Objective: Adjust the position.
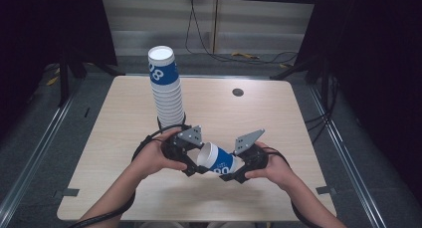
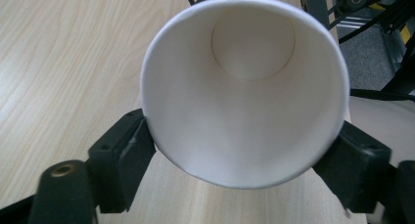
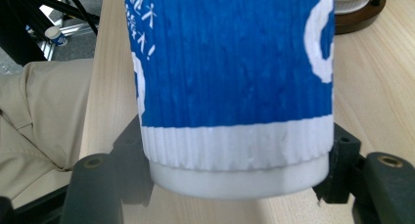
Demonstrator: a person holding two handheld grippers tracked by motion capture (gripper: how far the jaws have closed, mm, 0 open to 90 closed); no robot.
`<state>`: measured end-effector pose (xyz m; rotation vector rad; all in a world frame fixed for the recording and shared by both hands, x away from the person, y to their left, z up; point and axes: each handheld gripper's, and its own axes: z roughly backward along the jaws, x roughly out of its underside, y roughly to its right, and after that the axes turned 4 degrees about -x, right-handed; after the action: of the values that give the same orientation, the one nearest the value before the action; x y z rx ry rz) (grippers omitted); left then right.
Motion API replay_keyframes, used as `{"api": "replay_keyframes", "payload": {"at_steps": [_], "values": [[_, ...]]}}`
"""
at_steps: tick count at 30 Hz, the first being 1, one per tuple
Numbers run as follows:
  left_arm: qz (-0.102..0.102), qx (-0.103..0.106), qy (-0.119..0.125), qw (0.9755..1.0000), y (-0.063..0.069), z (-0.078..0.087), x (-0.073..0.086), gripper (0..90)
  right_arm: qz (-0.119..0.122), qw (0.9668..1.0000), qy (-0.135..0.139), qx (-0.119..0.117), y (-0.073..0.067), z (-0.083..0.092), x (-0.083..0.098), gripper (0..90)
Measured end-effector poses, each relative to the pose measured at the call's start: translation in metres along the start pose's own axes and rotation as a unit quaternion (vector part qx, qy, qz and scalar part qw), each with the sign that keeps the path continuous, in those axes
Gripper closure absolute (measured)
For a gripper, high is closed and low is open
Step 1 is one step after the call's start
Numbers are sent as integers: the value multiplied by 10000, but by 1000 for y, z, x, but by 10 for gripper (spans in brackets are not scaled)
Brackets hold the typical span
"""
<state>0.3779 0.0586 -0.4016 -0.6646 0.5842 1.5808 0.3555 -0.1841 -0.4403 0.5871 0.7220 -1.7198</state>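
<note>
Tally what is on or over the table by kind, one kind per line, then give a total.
Stacks of nested paper cups, standing on a dark round base: 1
Loose paper cups, held on its side between the two tongs: 1
Tongs: 2, the left tongs at the cup's rim and the right tongs at its base
Dark round caps in the tabletop: 1
Total: 5

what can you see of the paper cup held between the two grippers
The paper cup has a ribbed blue sleeve with white print, a white band near its base and a plain white, empty inside. It lies tilted on its side above the table, mouth toward the left gripper, whose jaws flank the rim. The right gripper clamps its base end.
</note>
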Motion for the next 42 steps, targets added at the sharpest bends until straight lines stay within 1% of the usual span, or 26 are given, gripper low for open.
{"api": "replay_keyframes", "payload": {"at_steps": [2,8,9,10,12,15,17,18,20,21,23,24,27,28,30,32,33,34,35,37,38,40,41,42], "values": [[-40,16,41,10000,0,0,0,180,12,10000,14,22,0,0,0,315],[-37,16,14,10000,-1,1,-2,166,-10,10000,17,26,0,0,-1,315],[-53,22,5,10000,-1,1,-3,165,15,10000,-3,36,0,0,-1,315],[-25,38,23,10000,-1,1,-3,161,20,10000,-5,29,1,0,-1,315],[-94,14,26,10000,-1,2,-4,161,23,10000,-19,28,0,0,-2,314],[-96,11,24,10000,-1,2,-5,159,26,10000,-17,20,0,0,-2,314],[-12,18,-3,10000,-1,2,-6,157,33,10000,-45,52,0,-1,-2,315],[-19,-5,2,10000,-1,2,-6,157,35,10000,-65,67,0,-1,-3,314],[-17,23,-34,10000,-2,1,-6,156,48,9999,-94,88,0,-1,-3,314],[-28,-16,-31,10000,-1,1,-6,157,39,9999,-104,76,0,-2,-3,315],[14,-16,-51,10000,-1,0,-6,157,47,9999,-119,77,1,-2,-3,315],[-1,-11,-70,10000,-1,0,-6,164,53,9999,-130,80,1,-2,-3,314],[50,-18,-62,10000,-1,1,-5,192,46,9998,-127,113,0,-3,-2,315],[15,-2,-58,10000,-1,1,-5,204,38,9998,-131,115,0,-2,-2,314],[-21,-36,-48,10000,-1,3,-5,224,16,9998,-116,133,0,-3,-2,312],[-20,-27,-38,10000,0,4,-6,235,-18,9999,-47,121,0,-3,-2,308],[16,-49,-52,10000,0,6,-6,239,-36,9999,-36,114,0,-3,-1,306],[36,-20,-45,10000,0,6,-7,243,-65,9999,-4,125,0,-4,-1,289],[-12,-3,-122,9999,0,7,-7,244,-86,9998,17,172,0,-4,-2,256],[-54,-20,-158,9999,1,8,-8,247,-121,9997,65,186,-1,-5,-2,241],[-22,-5,-159,9999,1,8,-8,248,-112,9997,71,225,-1,-5,-3,223],[16,-30,-194,9998,1,9,-8,249,-143,9996,102,211,-1,-6,-3,200],[-17,-40,-240,9997,2,9,-8,249,-172,9995,86,251,-1,-6,-3,178],[-33,-45,-255,9997,1,10,-8,248,-166,9995,78,265,0,-6,-3,174]]}}
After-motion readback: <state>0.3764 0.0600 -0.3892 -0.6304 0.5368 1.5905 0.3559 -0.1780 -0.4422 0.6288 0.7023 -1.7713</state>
